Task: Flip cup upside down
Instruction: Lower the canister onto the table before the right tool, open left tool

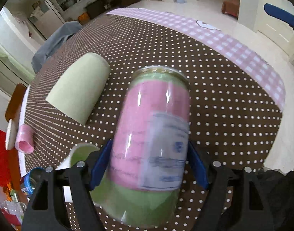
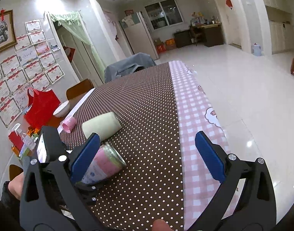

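Evidently mid-flip: left gripper (image 1: 148, 165) jaws clamped the cup (image 1: 152, 134) at its middle, tilted above the dotted bench (image 1: 224, 96), mouth probably away, though blurred. Right gripper (image 2: 147, 154) hung beside it, jaws wide, holding nothing.

you won't find any text you can read here. the white label (image 1: 167, 150) on the cup (image 1: 150, 134) carries blue print, but it is smeared by blur in the left wrist view. the certificates (image 2: 21, 73) on the wall are too small to make out.
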`<state>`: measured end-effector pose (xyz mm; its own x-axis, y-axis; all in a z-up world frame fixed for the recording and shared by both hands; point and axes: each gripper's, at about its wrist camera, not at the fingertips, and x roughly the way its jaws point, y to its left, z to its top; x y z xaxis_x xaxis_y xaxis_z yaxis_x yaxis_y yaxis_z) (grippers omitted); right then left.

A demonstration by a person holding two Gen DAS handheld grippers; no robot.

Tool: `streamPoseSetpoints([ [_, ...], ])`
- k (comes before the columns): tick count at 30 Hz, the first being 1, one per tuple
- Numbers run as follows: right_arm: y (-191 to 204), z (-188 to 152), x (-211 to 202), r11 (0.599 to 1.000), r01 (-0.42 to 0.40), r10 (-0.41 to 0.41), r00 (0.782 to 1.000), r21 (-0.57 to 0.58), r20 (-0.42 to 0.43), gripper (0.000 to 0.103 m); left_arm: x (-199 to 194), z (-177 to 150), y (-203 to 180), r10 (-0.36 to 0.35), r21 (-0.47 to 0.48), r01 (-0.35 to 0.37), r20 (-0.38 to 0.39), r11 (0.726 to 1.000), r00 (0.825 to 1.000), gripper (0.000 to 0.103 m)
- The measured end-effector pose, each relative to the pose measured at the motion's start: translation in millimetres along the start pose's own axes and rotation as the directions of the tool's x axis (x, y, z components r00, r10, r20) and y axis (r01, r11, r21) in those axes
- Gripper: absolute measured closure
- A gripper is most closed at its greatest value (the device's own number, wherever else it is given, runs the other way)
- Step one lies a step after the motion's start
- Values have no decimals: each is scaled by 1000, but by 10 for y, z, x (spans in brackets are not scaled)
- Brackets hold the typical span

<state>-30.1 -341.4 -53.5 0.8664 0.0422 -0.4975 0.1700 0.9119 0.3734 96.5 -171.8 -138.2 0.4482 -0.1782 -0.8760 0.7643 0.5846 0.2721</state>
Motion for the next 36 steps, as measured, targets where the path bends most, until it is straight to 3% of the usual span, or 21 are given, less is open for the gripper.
streamPoseSetpoints([
  [1, 10, -4, 11, 1000, -1, 1, 1000, -1, -4, 6, -23, -6, 2, 12, -1, -12, 8, 1000, 1000, 18],
  [2, 16, -10, 12, 1000, -1, 1, 1000, -2, -5, 6, -58, -11, 9, 23, -2, -23, 21, 1000, 1000, 17],
  [10, 86, -11, 29, 1000, -13, 13, 1000, -17, -16, 6, -429, -91, 106, 65, -46, -60, 109, 997, 992, 12],
  [18, 281, 14, 77, 996, -34, 32, 999, -76, -32, 6, -767, -291, 281, 86, -169, -51, 208, 984, 974, 10],
  [27, 556, 74, 125, 986, -86, 80, 996, -143, -50, 6, -1023, -540, 521, 135, -305, -45, 278, 951, 951, 8],
  [36, 926, 117, 133, 945, -172, 165, 985, -278, -49, 6, -1289, -872, 718, 249, -434, -94, 316, 896, 916, 8],
])
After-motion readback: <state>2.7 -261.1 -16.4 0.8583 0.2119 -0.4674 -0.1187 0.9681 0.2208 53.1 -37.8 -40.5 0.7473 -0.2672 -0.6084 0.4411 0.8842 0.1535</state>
